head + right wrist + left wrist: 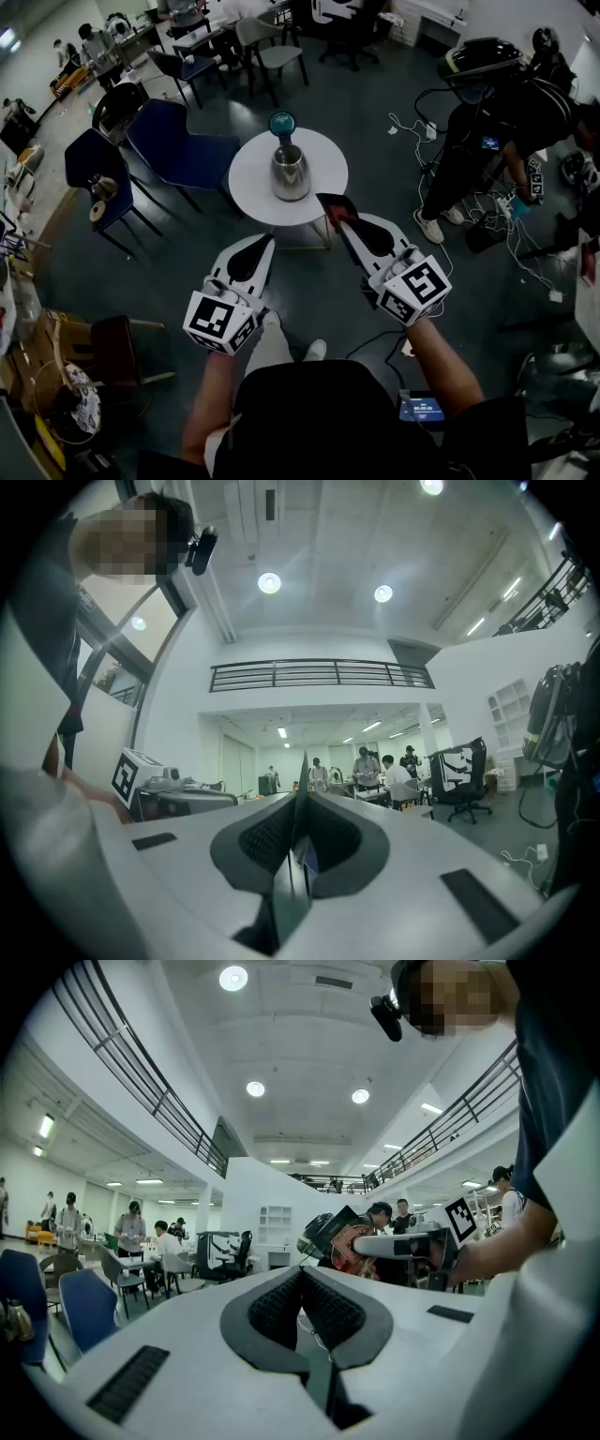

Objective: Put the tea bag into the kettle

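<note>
A steel kettle (290, 174) stands on a small round white table (248, 183) ahead of me. My right gripper (340, 221) is shut on a flat dark red tea bag packet (335, 206), held just over the table's near right edge, short of the kettle. In the right gripper view the packet (299, 803) shows edge-on between the closed jaws. My left gripper (265, 241) hovers below the table's near edge, shut and empty. The left gripper view shows the packet (349, 1241) in the other gripper.
A teal round object (282, 123) stands behind the kettle. Blue chairs (178, 145) sit left of the table. A person in black (487, 122) stands at the right among floor cables (525, 253). My own feet (314, 350) are below the grippers.
</note>
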Action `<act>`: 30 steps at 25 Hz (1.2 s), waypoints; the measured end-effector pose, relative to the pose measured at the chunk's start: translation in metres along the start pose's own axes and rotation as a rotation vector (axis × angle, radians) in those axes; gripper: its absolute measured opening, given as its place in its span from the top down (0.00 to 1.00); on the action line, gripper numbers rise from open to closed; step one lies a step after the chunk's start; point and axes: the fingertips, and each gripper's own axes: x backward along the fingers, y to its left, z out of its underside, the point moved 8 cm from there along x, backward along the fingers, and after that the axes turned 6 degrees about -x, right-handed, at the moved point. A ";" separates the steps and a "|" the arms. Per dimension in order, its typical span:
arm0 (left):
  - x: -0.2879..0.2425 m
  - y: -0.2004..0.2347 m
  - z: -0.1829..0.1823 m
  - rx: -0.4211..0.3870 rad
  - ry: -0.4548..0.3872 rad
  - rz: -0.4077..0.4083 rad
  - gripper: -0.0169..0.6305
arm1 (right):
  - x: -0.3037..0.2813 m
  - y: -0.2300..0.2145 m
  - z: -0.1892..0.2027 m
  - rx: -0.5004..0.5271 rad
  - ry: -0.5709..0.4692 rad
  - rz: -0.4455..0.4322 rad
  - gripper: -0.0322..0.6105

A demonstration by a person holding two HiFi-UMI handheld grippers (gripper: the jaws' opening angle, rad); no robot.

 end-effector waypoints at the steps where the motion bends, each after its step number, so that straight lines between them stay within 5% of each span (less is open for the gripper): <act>1: -0.001 0.000 0.002 0.001 0.003 0.000 0.95 | -0.001 -0.002 0.001 -0.002 0.000 0.001 0.89; 14: -0.025 0.018 0.005 -0.006 0.018 0.027 0.95 | -0.021 -0.018 0.002 0.010 0.005 -0.005 0.89; 30: -0.088 0.092 0.023 -0.003 0.040 0.022 0.95 | -0.103 -0.081 0.003 -0.014 0.014 -0.007 0.89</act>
